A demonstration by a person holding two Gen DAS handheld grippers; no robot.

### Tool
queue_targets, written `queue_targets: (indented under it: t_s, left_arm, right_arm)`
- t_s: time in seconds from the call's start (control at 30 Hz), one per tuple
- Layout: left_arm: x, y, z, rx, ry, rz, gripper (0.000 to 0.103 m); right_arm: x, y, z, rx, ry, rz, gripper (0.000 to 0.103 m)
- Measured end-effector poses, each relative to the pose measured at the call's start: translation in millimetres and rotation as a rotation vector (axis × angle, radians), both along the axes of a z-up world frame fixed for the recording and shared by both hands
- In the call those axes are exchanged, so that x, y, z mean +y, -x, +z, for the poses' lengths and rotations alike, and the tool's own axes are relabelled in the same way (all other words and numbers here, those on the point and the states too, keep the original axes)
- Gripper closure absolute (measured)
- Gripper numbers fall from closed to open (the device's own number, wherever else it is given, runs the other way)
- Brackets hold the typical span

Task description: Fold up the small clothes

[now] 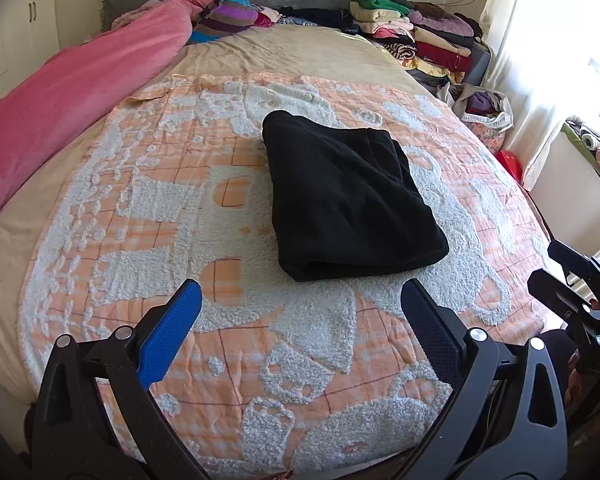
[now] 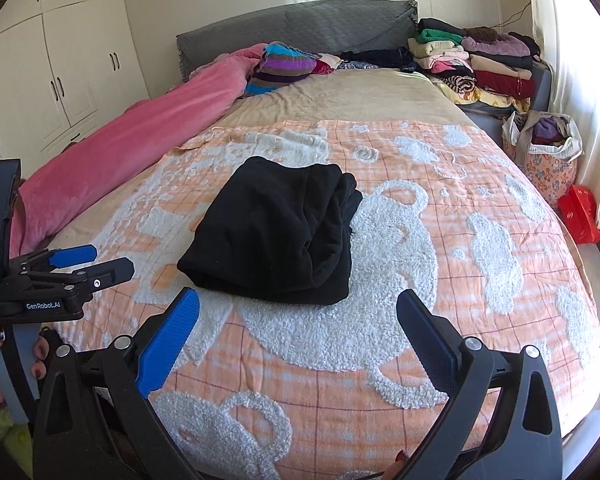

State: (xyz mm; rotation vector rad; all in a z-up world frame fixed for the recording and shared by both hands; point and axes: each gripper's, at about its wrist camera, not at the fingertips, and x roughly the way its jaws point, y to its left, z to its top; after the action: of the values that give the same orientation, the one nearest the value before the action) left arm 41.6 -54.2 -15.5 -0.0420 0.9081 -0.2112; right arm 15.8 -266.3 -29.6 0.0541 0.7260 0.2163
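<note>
Your left gripper [image 1: 300, 316] and right gripper [image 2: 298, 320] both hang with fingers spread wide, holding and touching nothing, just short of the black garment [image 1: 346, 200]. It lies folded into a thick, compact bundle mid-bed on the orange-and-white blanket [image 1: 140, 208], layered edges toward the right.

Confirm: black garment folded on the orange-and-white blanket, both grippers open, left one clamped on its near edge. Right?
Not quite. The left gripper is not clamped on anything: the left wrist view shows its jaws spread wide with bare blanket between them, short of the near edge of the black garment. The rest holds: the garment lies folded on the blanket, and the right gripper is open too.
</note>
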Motion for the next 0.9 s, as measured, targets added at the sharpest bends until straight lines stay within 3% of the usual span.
queue_targets:
  t_s: [0.9]
  left_arm:
    - [1.7, 3.7, 5.2, -0.007, -0.022, 0.018, 0.01]
  right_arm:
    - [-1.5, 3.8, 2.1, 0.005, -0.006, -0.011, 0.004]
